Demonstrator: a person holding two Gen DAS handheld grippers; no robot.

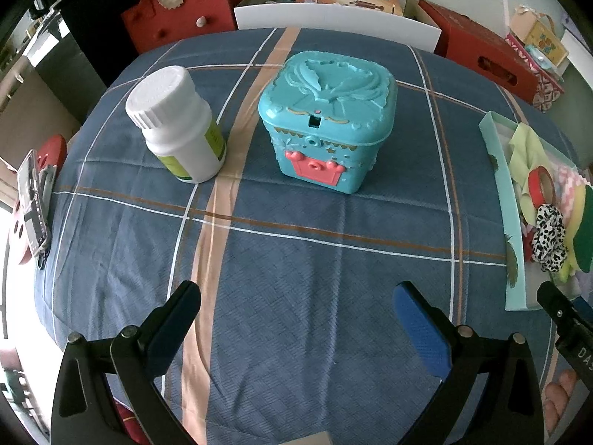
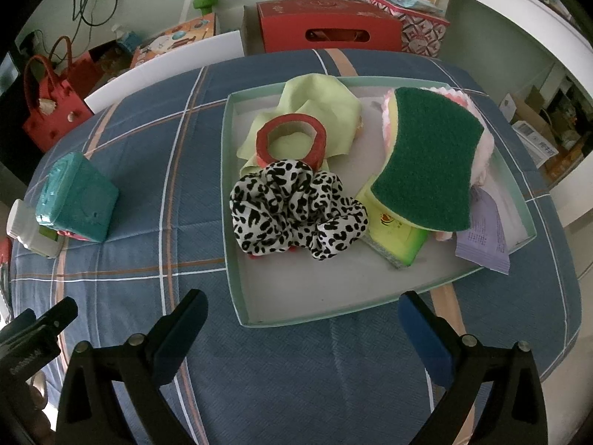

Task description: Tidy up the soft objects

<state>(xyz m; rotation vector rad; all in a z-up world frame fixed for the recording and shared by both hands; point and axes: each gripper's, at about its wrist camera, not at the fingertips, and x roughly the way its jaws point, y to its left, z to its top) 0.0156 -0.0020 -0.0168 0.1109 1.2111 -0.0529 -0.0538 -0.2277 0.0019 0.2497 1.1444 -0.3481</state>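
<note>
1. Scrunchie [image 2: 296, 209] lies in the tray [image 2: 237, 296], straight ahead of the right tongs [image 2: 302, 328].
2. Both tongs are wide open and empty; the left tongs [image 1: 296, 319] face the blue box [image 1: 326, 118].

A blue plaid cloth [image 1: 296, 259] covered the worktop; on it stood a white bottle [image 1: 178, 126], a teal box [image 1: 326, 118], and, right, a shallow tray [image 2: 237, 282].

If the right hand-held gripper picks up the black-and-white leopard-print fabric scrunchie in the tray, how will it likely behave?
The leopard-print fabric scrunchie looks like gathered, ruffled cloth, so it will probably squash between the fingers and droop rather than hold its shape. It seems light for its bulk. It overlaps the red tape ring, so lifting it may nudge that ring.
</note>
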